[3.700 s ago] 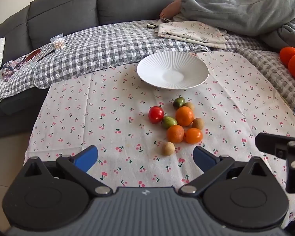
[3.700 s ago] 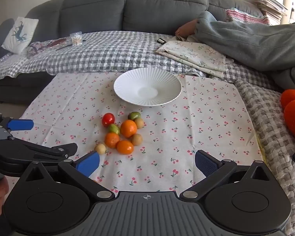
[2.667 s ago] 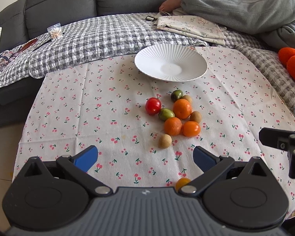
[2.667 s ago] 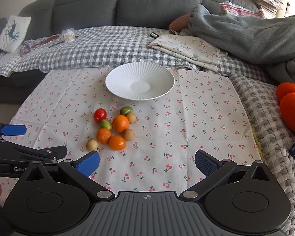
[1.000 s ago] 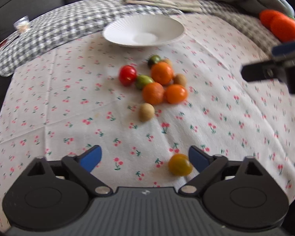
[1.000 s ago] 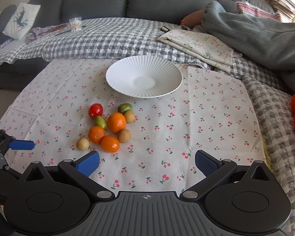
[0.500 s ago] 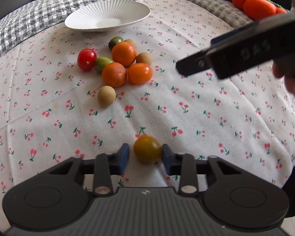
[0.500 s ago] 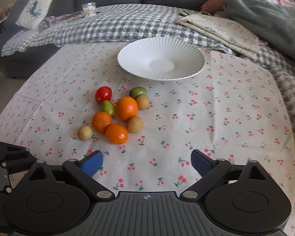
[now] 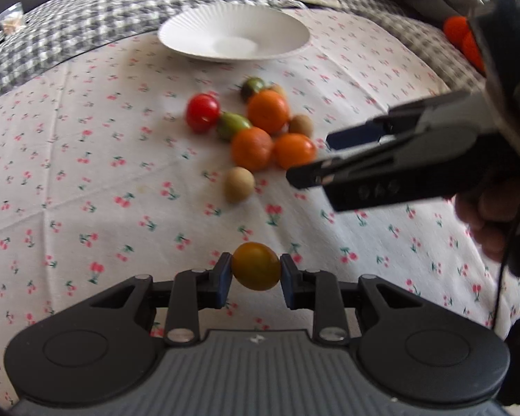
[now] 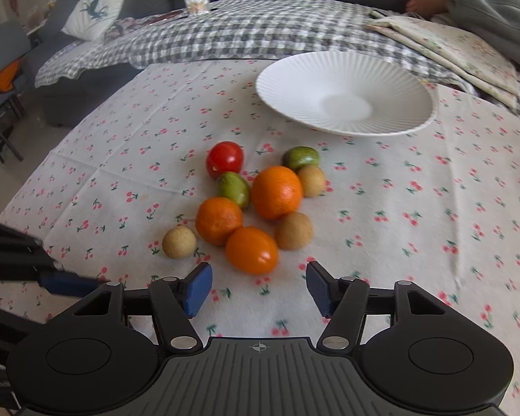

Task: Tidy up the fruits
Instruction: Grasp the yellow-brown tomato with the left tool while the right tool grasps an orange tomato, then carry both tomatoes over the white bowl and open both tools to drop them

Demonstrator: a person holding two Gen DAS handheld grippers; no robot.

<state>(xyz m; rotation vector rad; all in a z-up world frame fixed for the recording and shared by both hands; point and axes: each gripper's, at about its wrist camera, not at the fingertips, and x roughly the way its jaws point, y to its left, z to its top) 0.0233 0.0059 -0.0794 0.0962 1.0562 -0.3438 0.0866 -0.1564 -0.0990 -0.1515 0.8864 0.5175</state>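
My left gripper is shut on a yellow-orange tomato and holds it just above the cherry-print cloth. A cluster of fruit lies ahead: a red tomato, oranges, green fruits and tan balls. A white ribbed plate stands beyond, empty. My right gripper is open, its fingers just short of the nearest orange tomato; it also reaches in from the right in the left wrist view. The plate lies far right in the right wrist view.
A grey sofa with a checked blanket, a cushion and folded cloth runs behind the table. A person under a grey cover lies at the right. Orange objects sit at the far right. The table edge drops off at the left.
My left gripper has lifted slightly with the yellow-orange tomato held. My right gripper has moved forward and down toward the fruit cluster, its jaws narrowing a little.
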